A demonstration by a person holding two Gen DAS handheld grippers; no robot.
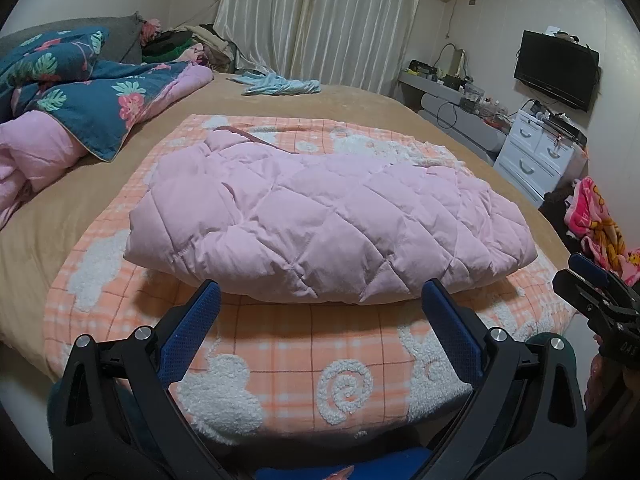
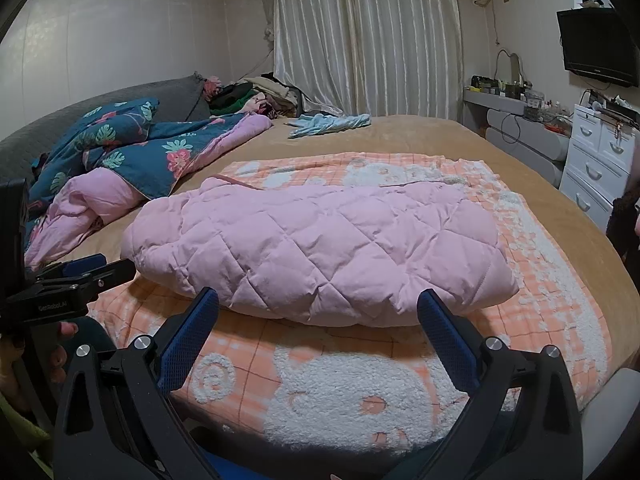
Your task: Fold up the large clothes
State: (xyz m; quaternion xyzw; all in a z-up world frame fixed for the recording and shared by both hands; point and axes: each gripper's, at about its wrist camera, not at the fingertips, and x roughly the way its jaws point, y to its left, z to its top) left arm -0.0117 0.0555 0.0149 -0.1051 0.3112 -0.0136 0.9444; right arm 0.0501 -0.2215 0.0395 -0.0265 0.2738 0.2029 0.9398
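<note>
A pink quilted jacket lies folded into a thick bundle on an orange plaid blanket on the bed; it also shows in the right wrist view on the same blanket. My left gripper is open and empty, just short of the jacket's near edge. My right gripper is open and empty, also just short of the near edge. Each gripper shows at the side of the other's view: the right gripper and the left gripper.
A blue floral quilt with pink lining is heaped at the left of the bed. A light blue garment lies at the far end. A white drawer unit, a shelf and a wall TV stand to the right.
</note>
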